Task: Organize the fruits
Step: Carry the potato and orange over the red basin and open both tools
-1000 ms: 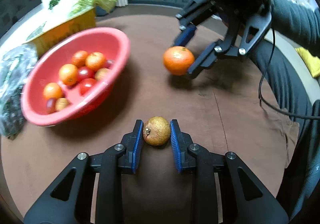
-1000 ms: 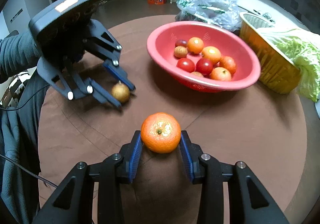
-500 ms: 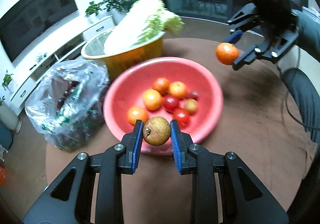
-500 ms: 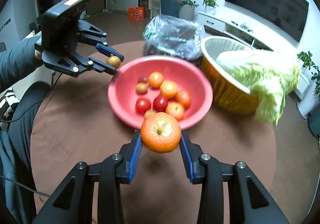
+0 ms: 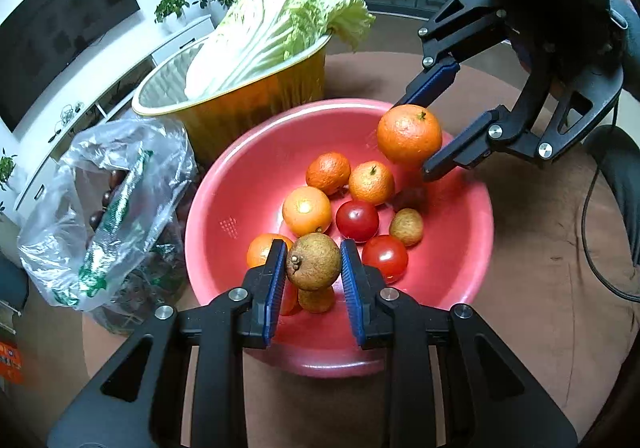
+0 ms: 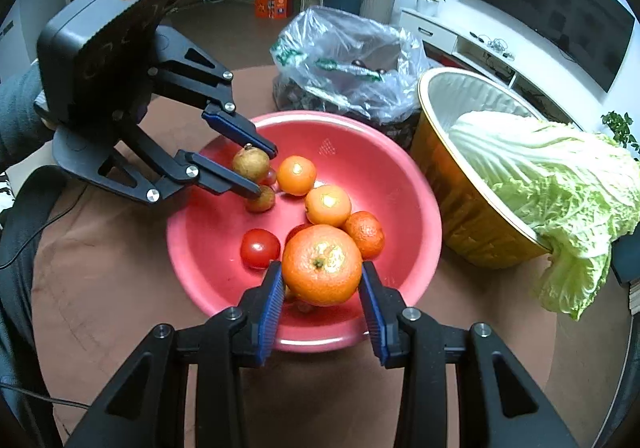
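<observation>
While both fruits hang above the red bowl (image 5: 476, 208), the risk, as I judge it, is in the release: dropped from this height, the orange (image 6: 322, 265) pinched in the right gripper (image 6: 321, 298) or the brown longan (image 5: 314, 261) pinched in the left gripper (image 5: 313, 282) could strike the fruit below, bounce off the sloped wall and roll out onto the brown table (image 6: 100, 288), and the two grippers, close together over one bowl, could knock each other. Each pair of blue pads is pressed on its fruit from both sides. Inside the bowl lie several small oranges, two red tomatoes (image 5: 357, 220) and a few more longans. Beside it, a gold basin (image 6: 460, 184) holds a napa cabbage (image 6: 552, 176), and a clear plastic bag (image 5: 108, 208) holds dark fruit I cannot identify
</observation>
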The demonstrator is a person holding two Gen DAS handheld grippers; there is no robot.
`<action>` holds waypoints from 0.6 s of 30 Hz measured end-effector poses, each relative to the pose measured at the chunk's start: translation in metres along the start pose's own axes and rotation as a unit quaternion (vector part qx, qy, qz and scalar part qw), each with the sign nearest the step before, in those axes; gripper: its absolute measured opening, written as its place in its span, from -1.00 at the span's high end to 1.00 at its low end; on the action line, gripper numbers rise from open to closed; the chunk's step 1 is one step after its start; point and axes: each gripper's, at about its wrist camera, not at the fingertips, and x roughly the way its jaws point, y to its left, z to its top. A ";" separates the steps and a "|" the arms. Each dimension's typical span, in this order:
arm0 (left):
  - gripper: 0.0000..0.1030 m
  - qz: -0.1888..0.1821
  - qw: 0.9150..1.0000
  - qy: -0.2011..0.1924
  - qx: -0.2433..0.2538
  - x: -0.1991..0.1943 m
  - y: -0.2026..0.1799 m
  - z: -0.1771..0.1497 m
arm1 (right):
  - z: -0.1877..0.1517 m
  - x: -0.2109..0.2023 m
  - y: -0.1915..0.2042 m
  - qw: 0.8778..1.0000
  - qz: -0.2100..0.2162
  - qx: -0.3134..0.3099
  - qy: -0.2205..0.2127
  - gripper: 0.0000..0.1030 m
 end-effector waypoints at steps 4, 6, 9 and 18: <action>0.50 0.004 1.000 0.004 -0.005 0.011 0.003 0.001 | 0.001 0.006 -0.006 1.000 -0.005 0.013 0.006 0.22; 0.50 0.005 1.000 0.005 -0.007 0.013 0.005 0.001 | 0.002 0.009 -0.010 1.000 -0.007 0.019 0.007 0.22; 0.50 0.013 1.000 0.006 -0.012 0.017 0.005 0.002 | 0.004 0.012 -0.013 1.000 -0.012 0.027 0.008 0.22; 0.34 0.035 0.999 0.014 -0.036 0.032 0.012 0.004 | 0.010 0.027 -0.023 0.998 -0.026 0.059 0.020 0.22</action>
